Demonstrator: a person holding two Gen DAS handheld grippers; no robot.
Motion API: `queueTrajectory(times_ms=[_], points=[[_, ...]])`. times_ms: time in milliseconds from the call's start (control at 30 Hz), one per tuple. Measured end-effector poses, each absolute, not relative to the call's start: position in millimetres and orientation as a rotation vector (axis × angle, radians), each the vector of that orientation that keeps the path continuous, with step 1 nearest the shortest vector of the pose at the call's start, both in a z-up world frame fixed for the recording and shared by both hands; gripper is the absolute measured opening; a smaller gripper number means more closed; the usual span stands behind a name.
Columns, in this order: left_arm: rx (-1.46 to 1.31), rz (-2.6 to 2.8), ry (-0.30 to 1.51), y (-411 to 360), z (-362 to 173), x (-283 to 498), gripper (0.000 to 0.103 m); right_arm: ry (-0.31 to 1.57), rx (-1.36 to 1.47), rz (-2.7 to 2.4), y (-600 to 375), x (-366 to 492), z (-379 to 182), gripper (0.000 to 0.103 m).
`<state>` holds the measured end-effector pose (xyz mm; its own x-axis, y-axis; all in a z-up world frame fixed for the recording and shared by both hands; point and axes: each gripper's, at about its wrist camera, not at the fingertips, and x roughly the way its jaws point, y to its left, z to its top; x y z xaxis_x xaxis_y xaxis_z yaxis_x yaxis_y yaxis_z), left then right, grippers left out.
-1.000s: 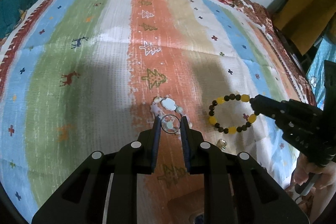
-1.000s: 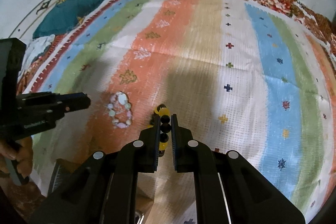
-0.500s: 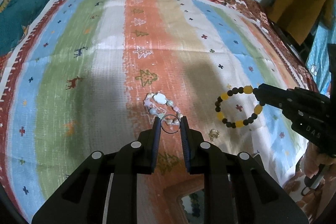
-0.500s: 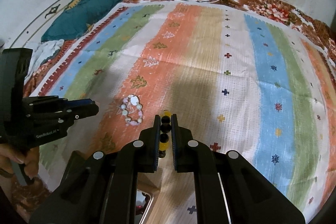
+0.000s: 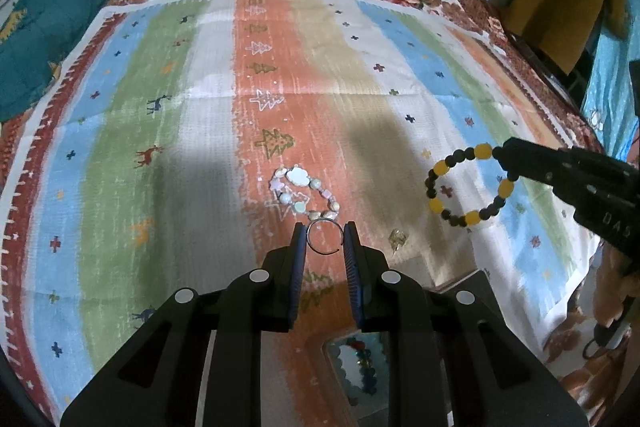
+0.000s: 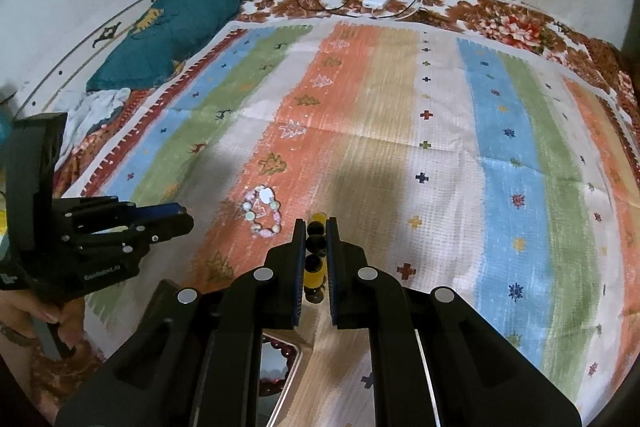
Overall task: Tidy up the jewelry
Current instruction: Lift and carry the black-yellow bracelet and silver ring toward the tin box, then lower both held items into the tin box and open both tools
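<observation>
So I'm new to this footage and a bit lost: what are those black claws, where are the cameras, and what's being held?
No robot here: a person holds a two-finger gripper in each hand, each with a camera looking along its fingers. The left view shows the left gripper clamped on a thin wire ring, with the right gripper at the side carrying a yellow-and-black bracelet. The right view shows that right gripper from behind. Lying on the striped cloth are a pale bead bracelet and a small gold piece.

Both claws, left (image 5: pixel 324 241) and right (image 6: pixel 316 239), are matte black with silver screws and blue-lined fingers (image 5: pixel 298 259).
</observation>
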<state>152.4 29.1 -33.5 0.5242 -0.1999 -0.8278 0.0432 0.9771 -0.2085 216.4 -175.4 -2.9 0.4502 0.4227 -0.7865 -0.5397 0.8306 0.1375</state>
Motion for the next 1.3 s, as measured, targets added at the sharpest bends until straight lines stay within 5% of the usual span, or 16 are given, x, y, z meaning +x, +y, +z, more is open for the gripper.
queueTrajectory(times_ms=[1300], points=[[-0.159,-0.205,0.923,9.0,-2.3,88.8,0.019,0.837,-0.142,0.715,-185.8,140.9,29.3,0.011]])
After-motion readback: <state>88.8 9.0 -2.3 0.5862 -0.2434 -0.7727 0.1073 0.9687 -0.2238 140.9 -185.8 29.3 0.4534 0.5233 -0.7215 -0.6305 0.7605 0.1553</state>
